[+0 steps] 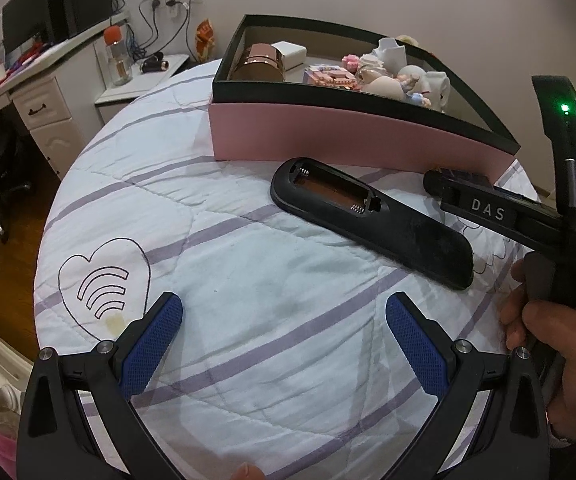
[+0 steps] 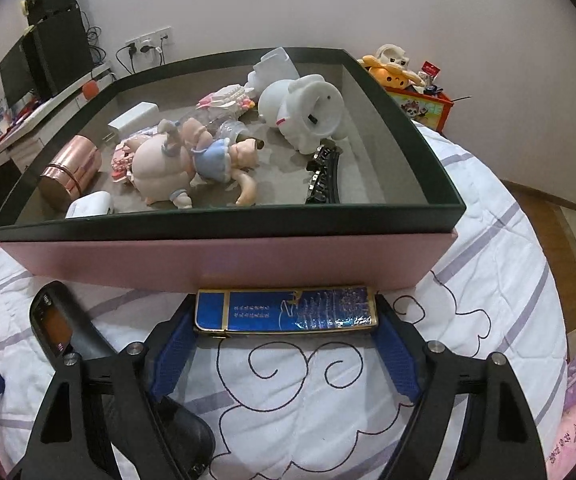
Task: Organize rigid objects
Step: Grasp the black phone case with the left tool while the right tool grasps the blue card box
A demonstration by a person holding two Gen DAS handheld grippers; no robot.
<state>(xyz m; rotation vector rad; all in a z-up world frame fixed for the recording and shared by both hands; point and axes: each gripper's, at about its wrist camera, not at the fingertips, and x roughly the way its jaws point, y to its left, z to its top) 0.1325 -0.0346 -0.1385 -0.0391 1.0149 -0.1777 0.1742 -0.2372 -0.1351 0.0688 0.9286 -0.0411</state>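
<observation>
Quilted white bedspread (image 1: 247, 264), lavender stripes, stitched cloud and heart outlines; soft, slightly rumpled. Left gripper (image 1: 283, 320) released, blue mesh pads spread over bare quilt. At its 1 o'clock, black plastic remote (image 1: 372, 216) lying back-up, battery bay uncovered. Right gripper (image 2: 285, 334) straddles glossy blue-and-gold flat box (image 2: 285, 310), pads at both short ends; firm contact can't be told. Box's far edge touches pink carton (image 2: 227, 264), dark-rimmed, holding figurines.

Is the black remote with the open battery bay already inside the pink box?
No, the black remote with the open battery bay lies on the striped quilt in front of the pink box.
</observation>
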